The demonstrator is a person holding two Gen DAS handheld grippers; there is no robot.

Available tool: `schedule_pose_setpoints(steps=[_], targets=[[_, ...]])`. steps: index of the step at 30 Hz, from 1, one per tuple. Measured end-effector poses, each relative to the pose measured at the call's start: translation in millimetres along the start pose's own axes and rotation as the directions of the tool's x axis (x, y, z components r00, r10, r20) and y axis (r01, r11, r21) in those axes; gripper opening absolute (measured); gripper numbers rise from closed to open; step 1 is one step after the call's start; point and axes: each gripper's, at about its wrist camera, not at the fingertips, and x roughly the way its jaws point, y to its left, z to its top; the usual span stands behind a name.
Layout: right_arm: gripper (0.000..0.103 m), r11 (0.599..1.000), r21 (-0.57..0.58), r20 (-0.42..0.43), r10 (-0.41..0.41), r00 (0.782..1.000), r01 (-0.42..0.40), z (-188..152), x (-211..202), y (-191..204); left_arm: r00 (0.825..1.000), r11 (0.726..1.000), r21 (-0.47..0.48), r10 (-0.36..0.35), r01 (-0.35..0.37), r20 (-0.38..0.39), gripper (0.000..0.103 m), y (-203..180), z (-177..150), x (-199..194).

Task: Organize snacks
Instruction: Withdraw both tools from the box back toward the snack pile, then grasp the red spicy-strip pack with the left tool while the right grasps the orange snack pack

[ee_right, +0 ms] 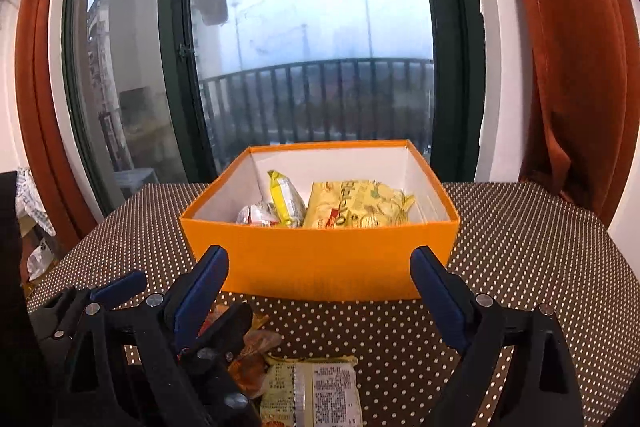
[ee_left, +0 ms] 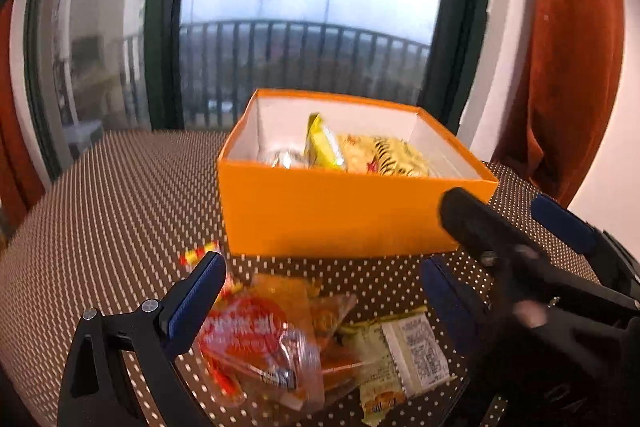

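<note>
An orange box (ee_left: 340,215) (ee_right: 320,259) with a white inside stands on the dotted tablecloth. It holds yellow packets (ee_right: 352,207) and a silvery one (ee_right: 254,215). In front of it lies a loose heap: a red packet (ee_left: 244,339), orange packets (ee_left: 320,311) and a pale yellow packet (ee_left: 400,351) (ee_right: 312,395) with its label up. My left gripper (ee_left: 324,291) is open low over the heap, its pads apart from the packets. My right gripper (ee_right: 320,291) is open beside it on the right, with the pale yellow packet below its fingers. One finger (ee_right: 120,285) of the left gripper shows in the right wrist view.
The brown dotted table (ee_left: 120,207) (ee_right: 540,247) runs back to a tall window with a balcony railing (ee_right: 320,95). Rust curtains (ee_right: 568,67) hang on both sides. Bags (ee_right: 32,211) lie off the table's left edge.
</note>
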Motion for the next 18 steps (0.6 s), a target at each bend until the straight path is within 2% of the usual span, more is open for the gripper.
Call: schedule_pose_setpoints(steps=[6,18], targets=[[0.094,1.000,-0.016,-0.034,-0.012,0.999,0.012,-18,5,1,0.999,0.999,0.006,0.043,-0.043,-0.027,0.098,8,-18,9],[0.094,1.000,-0.006,-0.140,0.026,0.990,-0.027,-58,31,6,0.990,0.992,0.070,0.111,-0.105,-0.081,0.097,20,-53,28]])
